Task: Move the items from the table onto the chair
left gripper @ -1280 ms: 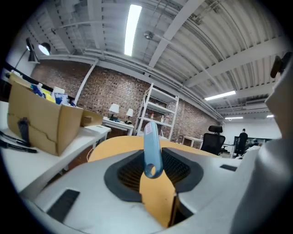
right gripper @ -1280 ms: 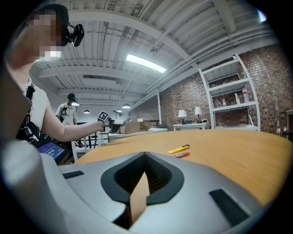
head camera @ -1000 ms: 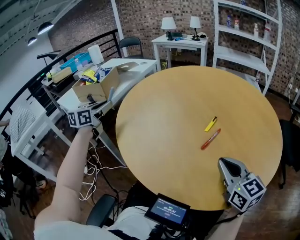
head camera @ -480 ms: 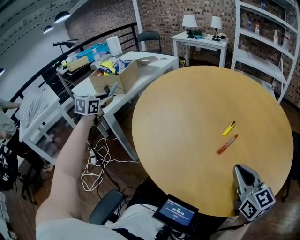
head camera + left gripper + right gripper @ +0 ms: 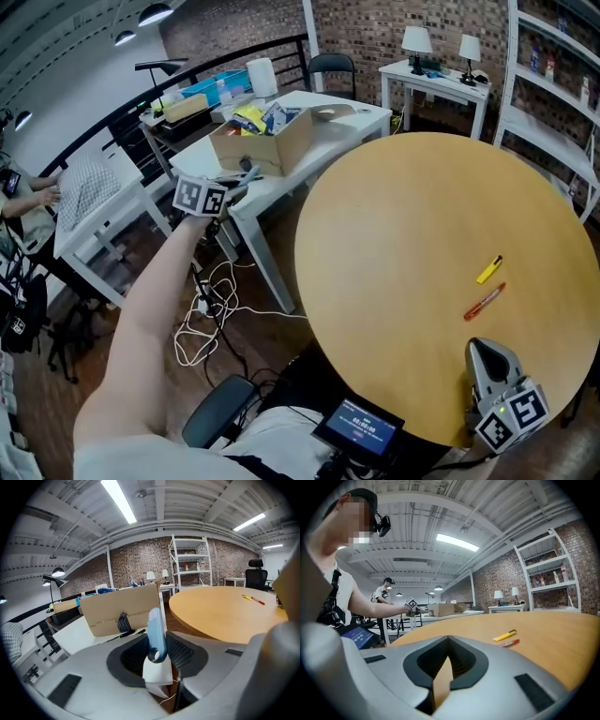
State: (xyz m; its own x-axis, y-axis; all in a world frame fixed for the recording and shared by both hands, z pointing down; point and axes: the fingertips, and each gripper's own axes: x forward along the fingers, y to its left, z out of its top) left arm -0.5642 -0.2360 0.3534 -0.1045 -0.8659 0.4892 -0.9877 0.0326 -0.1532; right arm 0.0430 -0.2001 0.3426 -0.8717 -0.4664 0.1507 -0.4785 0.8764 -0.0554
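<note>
Head view: round desk (image 5: 412,244) of pale wood at right, in a room with a brick wall (image 5: 375,28), white shelves (image 5: 553,84) and a white desk (image 5: 309,127) bearing a cardboard box (image 5: 267,145). Yellow marker (image 5: 488,269) and red pen (image 5: 485,301) lying close together on the round desk, just ahead of the right tongs (image 5: 489,352). Left tongs (image 5: 236,185) stretched out by the white desk's corner, nearer the cardboard box than a second ago. Whole scene shifted rightward in frame. Yellow marker and red pen unmoved.

Left gripper view: tongs pinching a blue tool (image 5: 156,632), held upright off the round desk, cardboard box beyond.

Right gripper view: tongs pressed together at the tips, low over the round desk's near edge.
</note>
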